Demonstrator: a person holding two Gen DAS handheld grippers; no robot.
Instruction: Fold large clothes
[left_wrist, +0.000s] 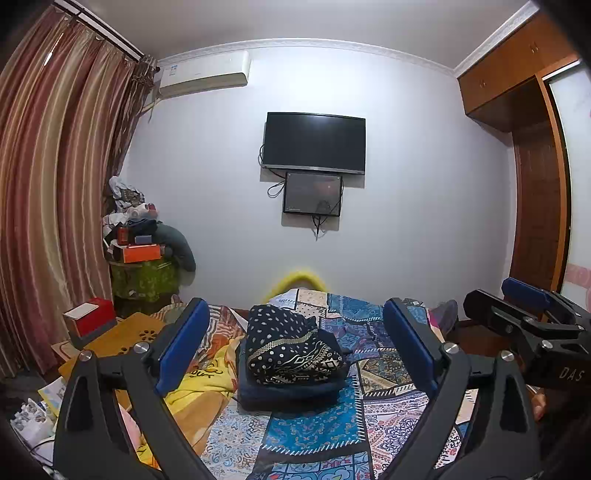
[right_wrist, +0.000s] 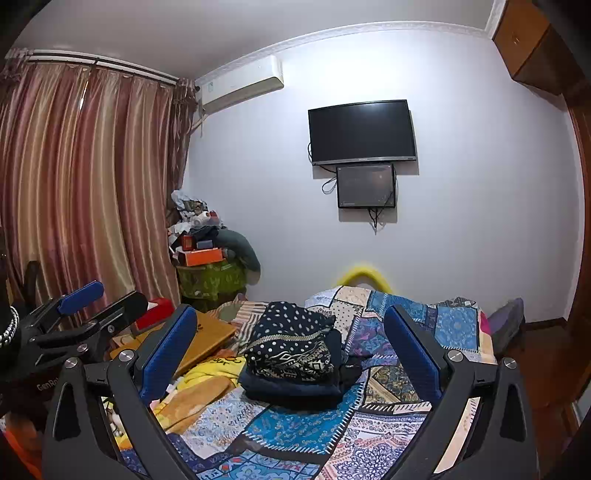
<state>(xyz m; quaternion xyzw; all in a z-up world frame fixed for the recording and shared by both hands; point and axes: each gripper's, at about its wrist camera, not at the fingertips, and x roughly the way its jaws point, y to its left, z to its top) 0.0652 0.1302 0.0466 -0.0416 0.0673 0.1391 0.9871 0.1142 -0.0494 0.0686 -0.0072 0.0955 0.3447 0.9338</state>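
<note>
In the left wrist view, the left gripper (left_wrist: 295, 347) fills the lower frame, its blue-padded jaws wide apart and empty. Between them at centre lies the folded dark navy garment with white dots and a cream geometric border (left_wrist: 291, 347), resting on a folded plain navy cloth (left_wrist: 291, 393) on the blue patchwork bedspread (left_wrist: 314, 432). The right gripper (left_wrist: 524, 314) shows at the right edge.

In the right wrist view, the right gripper (right_wrist: 291, 350) also stands spread with nothing between its pads. The same folded pile sits at centre, slightly left, on the bedspread. A black wall-mounted television (right_wrist: 362, 132) hangs upper right.
</note>
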